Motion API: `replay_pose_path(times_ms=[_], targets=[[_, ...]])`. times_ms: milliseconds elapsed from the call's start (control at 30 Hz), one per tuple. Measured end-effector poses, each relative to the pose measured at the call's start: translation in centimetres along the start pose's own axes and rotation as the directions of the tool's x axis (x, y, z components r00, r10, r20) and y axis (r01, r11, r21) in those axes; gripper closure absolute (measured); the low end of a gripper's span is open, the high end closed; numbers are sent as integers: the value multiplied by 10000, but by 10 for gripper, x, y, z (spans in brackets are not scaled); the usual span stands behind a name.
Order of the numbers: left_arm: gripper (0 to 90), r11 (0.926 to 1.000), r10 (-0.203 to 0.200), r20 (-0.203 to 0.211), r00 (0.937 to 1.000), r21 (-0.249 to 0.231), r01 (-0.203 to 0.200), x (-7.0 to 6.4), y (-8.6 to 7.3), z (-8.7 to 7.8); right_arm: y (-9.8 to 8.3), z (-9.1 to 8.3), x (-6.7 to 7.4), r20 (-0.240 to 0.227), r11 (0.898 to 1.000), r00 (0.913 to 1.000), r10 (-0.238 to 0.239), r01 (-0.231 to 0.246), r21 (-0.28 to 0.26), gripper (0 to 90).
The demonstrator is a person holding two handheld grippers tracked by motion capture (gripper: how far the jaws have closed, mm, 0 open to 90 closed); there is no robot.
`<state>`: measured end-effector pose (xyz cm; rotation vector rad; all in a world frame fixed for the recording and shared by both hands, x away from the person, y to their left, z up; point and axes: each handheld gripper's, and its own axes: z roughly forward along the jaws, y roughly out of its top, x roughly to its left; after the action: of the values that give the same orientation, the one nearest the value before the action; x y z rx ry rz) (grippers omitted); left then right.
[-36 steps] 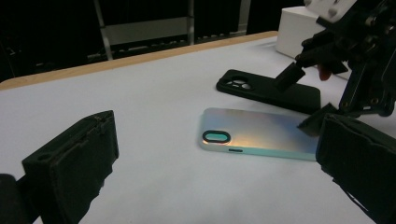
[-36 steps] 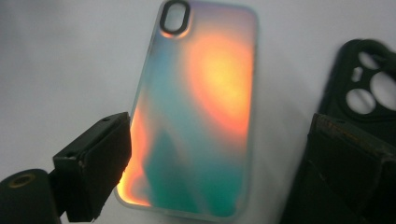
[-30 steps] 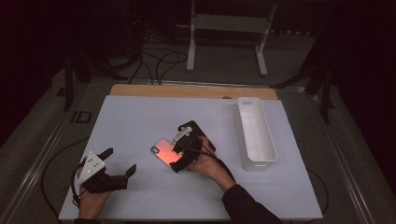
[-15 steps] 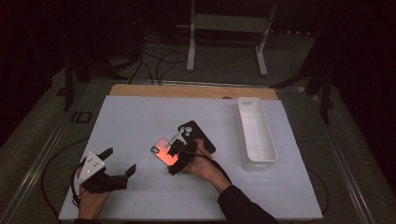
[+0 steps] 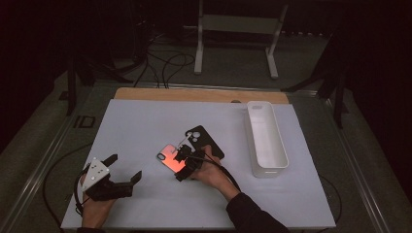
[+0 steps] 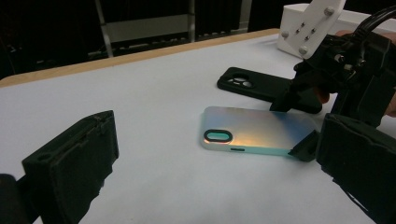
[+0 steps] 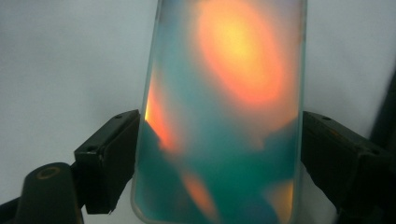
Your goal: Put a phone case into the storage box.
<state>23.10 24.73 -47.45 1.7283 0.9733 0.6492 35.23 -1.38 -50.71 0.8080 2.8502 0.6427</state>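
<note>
A glossy iridescent phone case (image 5: 171,156) (orange and teal sheen, rounded corners, oval camera cutout) lies flat mid-table on the smooth white mat (image 5: 145,121). The right gripper (image 5: 183,162) brackets its long edges, jaws touching or just off; I cannot tell. A matte black case (image 5: 204,141) lies just beyond. The left gripper (image 5: 124,167) rests released, well apart. No legible writing.

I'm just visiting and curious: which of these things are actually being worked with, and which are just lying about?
In use, it seems:
right gripper, jaws either side of the iridescent case

Lying about:
black case
white tray
left gripper, open, off to the side
</note>
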Motion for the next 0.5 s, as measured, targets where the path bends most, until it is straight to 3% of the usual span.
replay_pose_path(times_ms=[67, 133, 267, 500], targets=[[0, 10000, -5, -19, 10000, 12, 5, 0, 0, 0, -1, -1, 2, 36, 9998, 9998, 199, -199, -32, 163], [0, 10000, 2, -23, 10000, 31, -1, 0, 0, 0, -2, -1, 0, 69, 9999, 10000, -52, 53, -137, 163], [0, 10000, -14, -32, 10000, 74, 14, 0, 0, 1, -3, -3, 3, 171, 9996, 9998, 128, -123, -251, 165], [0, 9999, -63, -101, 9999, 145, 65, 0, 0, 1, -5, -17, 2, 274, 9947, 9995, 162, -133, -1024, 168]])
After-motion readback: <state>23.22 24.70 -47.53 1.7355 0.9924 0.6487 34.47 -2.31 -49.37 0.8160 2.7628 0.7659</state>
